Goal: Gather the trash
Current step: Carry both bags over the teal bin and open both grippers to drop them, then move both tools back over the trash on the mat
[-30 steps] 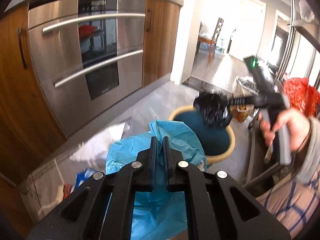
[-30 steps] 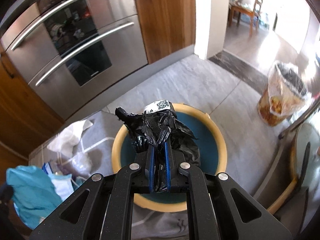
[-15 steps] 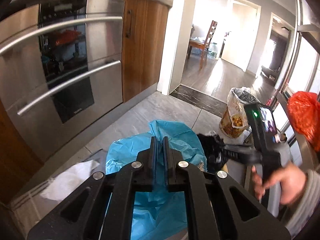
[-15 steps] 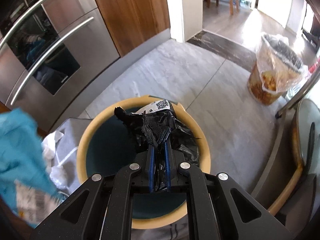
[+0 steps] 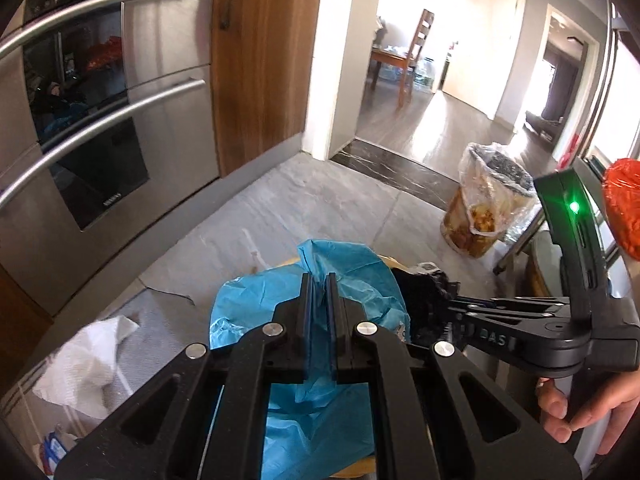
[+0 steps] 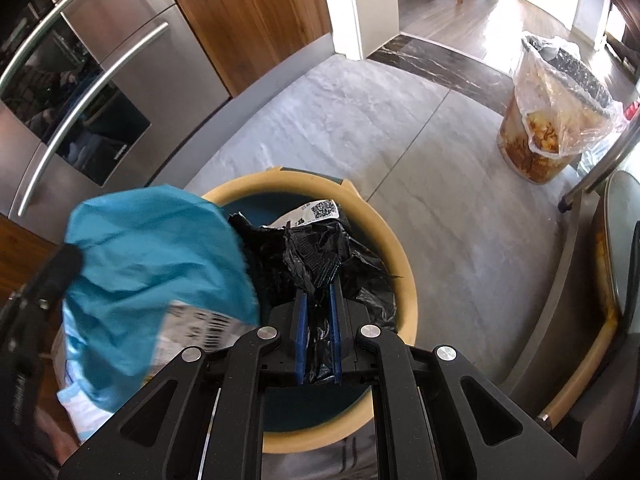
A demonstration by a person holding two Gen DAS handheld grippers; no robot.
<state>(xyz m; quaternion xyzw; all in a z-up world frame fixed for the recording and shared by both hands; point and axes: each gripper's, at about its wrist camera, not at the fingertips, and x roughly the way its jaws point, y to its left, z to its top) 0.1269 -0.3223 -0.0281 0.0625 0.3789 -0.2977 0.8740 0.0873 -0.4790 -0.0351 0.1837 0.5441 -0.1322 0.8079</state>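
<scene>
Grey stone tiles (image 6: 360,128) run to a steel oven (image 5: 92,132) and wood cabinets on the left, with a doorway to a dining room far off. The left gripper (image 5: 319,280) is clamped on a blue bag (image 5: 348,276); the right gripper (image 6: 319,292) pinches a black bag (image 6: 316,248) over the yellow-rimmed bin (image 6: 400,256). A lined bin (image 6: 552,120) stands far right.

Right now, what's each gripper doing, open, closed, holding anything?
Left gripper: closed on the crumpled blue plastic bag.
Right gripper: clamped on the crumpled black plastic bag over the round tan-rimmed bin.
</scene>
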